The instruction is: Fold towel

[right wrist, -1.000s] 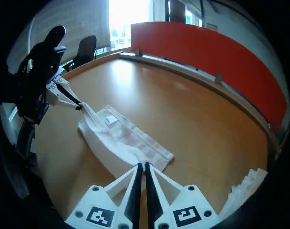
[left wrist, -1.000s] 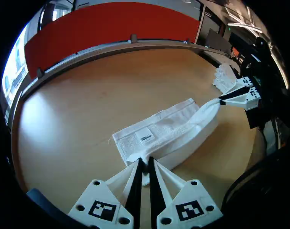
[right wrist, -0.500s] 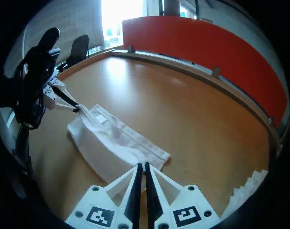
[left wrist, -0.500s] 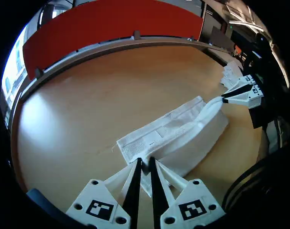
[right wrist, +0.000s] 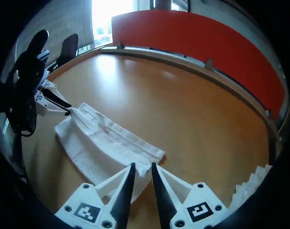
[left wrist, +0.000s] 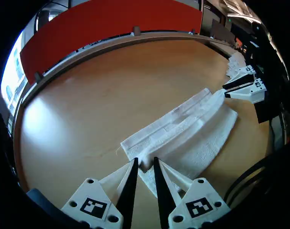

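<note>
Lowered onto the worktop (left wrist: 87, 95), the towel (left wrist: 187, 131) was released by narrowly parted left tongs (left wrist: 145, 160) and right tongs (right wrist: 142, 165); straight withdrawal was advised.

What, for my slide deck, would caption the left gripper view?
Folded white towel on a wooden table, open left tongs at its near corner, right tongs at the far one.
</note>
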The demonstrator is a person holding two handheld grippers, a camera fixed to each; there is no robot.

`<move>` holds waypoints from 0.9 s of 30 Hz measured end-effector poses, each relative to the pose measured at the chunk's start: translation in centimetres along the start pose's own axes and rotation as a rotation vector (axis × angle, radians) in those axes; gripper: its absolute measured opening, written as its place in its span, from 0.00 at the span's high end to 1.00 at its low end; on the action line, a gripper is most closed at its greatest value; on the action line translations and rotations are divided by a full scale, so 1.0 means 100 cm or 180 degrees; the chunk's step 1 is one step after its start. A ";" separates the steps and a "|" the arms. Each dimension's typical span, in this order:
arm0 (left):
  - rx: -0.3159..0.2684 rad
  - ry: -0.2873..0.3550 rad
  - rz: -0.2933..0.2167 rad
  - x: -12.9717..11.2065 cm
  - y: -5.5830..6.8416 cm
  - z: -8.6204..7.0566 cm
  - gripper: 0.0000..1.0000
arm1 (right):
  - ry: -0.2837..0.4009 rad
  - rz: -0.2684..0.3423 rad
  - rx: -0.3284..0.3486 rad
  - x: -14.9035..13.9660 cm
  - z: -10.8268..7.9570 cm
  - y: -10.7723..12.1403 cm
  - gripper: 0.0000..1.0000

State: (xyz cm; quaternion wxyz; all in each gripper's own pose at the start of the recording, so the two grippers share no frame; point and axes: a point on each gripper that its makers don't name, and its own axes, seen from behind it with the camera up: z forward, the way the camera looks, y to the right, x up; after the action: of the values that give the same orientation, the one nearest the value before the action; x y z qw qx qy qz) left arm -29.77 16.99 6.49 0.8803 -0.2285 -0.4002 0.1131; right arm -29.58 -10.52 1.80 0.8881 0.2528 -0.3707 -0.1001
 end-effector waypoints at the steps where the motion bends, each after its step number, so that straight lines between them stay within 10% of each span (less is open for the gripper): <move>1: 0.0017 0.0001 0.0009 0.000 -0.001 0.001 0.71 | -0.0006 0.0010 -0.0009 -0.001 0.001 0.001 0.60; 19: 0.0267 0.0076 0.0202 0.015 -0.023 0.010 0.62 | -0.0019 0.0103 -0.0199 0.004 0.010 0.018 0.37; 27: 0.0297 0.0079 0.0180 0.017 -0.029 0.008 0.27 | 0.0016 0.0147 -0.0243 0.010 0.012 0.021 0.07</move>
State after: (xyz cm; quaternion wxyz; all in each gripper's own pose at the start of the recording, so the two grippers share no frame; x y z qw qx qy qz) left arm -29.22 15.36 9.56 0.8913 -0.1997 -0.3769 0.1537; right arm -29.75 -9.55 4.21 0.9000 0.2104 -0.3702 -0.0930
